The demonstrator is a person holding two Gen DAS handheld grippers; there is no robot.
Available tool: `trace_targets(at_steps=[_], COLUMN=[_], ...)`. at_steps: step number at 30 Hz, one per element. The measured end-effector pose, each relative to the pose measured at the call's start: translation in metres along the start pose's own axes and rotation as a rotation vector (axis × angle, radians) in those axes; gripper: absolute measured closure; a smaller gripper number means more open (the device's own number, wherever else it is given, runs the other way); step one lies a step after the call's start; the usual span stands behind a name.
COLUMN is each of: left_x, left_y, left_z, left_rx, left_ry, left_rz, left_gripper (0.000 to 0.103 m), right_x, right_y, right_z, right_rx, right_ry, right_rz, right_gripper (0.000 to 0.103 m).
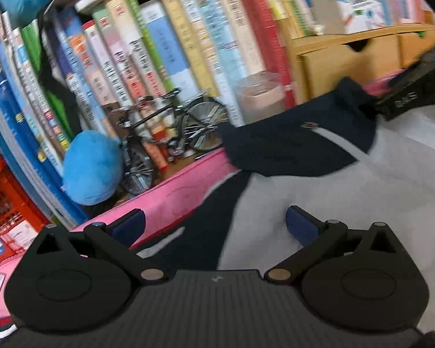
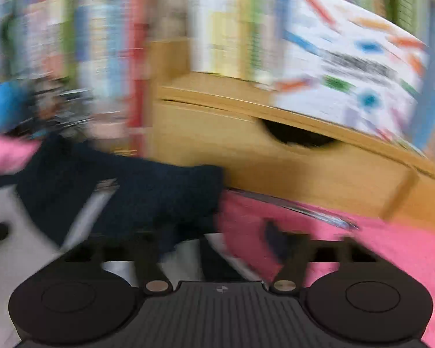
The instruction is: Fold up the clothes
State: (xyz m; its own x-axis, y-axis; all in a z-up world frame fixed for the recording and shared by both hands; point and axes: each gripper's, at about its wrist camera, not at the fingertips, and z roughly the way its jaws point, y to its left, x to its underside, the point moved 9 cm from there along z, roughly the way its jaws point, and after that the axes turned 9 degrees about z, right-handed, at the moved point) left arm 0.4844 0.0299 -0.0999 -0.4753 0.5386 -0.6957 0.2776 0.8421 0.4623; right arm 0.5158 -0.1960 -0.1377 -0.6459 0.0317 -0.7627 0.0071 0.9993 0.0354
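A grey garment with navy sleeves and collar [image 1: 298, 145] lies on a pink surface [image 1: 182, 182]. My left gripper [image 1: 214, 226] is open and empty above the grey body and a navy sleeve strip. In the left wrist view the right gripper [image 1: 406, 98] sits at the far right, at the navy sleeve's end. In the blurred right wrist view the navy sleeve [image 2: 148, 197] reaches down between the fingers of my right gripper [image 2: 217, 246], which look spread; whether they grip it is unclear.
A bookshelf full of books [image 1: 159, 43] stands behind. A blue plush [image 1: 92, 171], a model bicycle [image 1: 171, 136] and a jar [image 1: 261, 95] sit at its foot. A wooden drawer box [image 2: 275, 156] stands at the right, with a white patterned box [image 2: 351, 66] on top.
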Motion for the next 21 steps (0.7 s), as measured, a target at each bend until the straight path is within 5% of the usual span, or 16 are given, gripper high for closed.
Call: trace_targets(at_steps=[4,8,14,17,21], left_x=[0.010,0.020,0.040,0.069,0.108], left_y=[0.007,-0.005,-0.034,-0.040,-0.014], left_z=[-0.012,-0.068,-0.143,-0.142,-0.170], left_rx=[-0.086,0.006,0.149,0.054,-0.107], left_ry=[0.024,-0.065,-0.136,-0.034,0.044], left_rz=[0.010,-0.032,0.029,0.141,0.113], left_gripper=[0.004,0.005,0.001,0.002,0.002], right_x=[0.010,0.041,0.119,0.150,0.165], right_y=[0.007,0.045,0.100,0.094,0.036], right_z=[-0.048,-0.129,-0.191,-0.192,-0.209], right_rx=[-0.064,-0.269,-0.494,-0.413,-0.255], right_ry=[-0.045,-0.116,0.016,0.107,0.136], right_rz=[0.005,-0.109,-0.261,-0.300,-0.163], right_gripper=[0.027,0.021,0.021,0.020,0.017])
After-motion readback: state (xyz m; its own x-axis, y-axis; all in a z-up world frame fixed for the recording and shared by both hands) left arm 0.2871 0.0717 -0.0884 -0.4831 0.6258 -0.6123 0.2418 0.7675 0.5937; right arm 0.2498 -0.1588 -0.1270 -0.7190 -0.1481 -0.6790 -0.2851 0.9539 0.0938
